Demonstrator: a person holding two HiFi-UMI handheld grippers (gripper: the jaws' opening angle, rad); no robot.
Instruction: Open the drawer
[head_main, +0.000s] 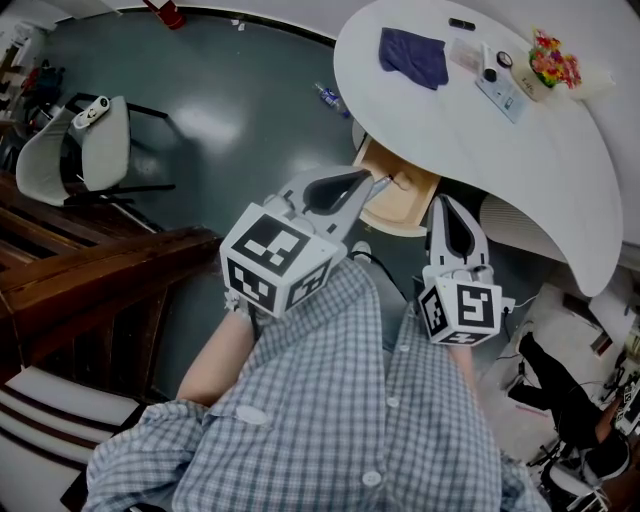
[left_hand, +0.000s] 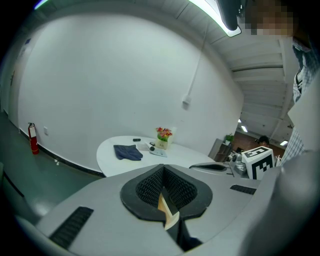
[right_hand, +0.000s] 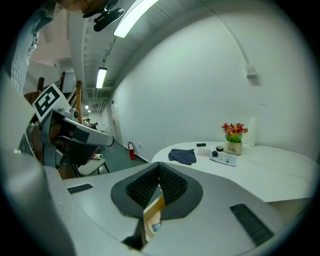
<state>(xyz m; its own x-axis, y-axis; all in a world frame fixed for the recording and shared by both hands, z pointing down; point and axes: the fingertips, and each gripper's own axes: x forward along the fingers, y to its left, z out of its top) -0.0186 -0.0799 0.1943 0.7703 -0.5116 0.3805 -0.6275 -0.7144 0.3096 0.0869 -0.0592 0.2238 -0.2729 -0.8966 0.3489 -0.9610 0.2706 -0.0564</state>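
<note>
As the drawer (head_main: 400, 205) stood pulled out, opening looked done. Left gripper (head_main: 372, 185) and right gripper (head_main: 446, 208) were shut, empty. Next: back off.

Left gripper (left_hand: 164, 175): jaws together, black ribbed pads meeting in V, nothing gripped. Thin tan strip (left_hand: 167, 212) showing through slit below pads. Beyond, white round table (left_hand: 112, 162) by white wall. On it: dark blue cloth (left_hand: 127, 152), small pot of red and yellow flowers (left_hand: 163, 138), few small items beside pot. Red fire extinguisher (left_hand: 33, 140) at wall, far left. Right gripper (left_hand: 200, 166) alongside at right, marker cube (left_hand: 258, 162) behind it.
</note>
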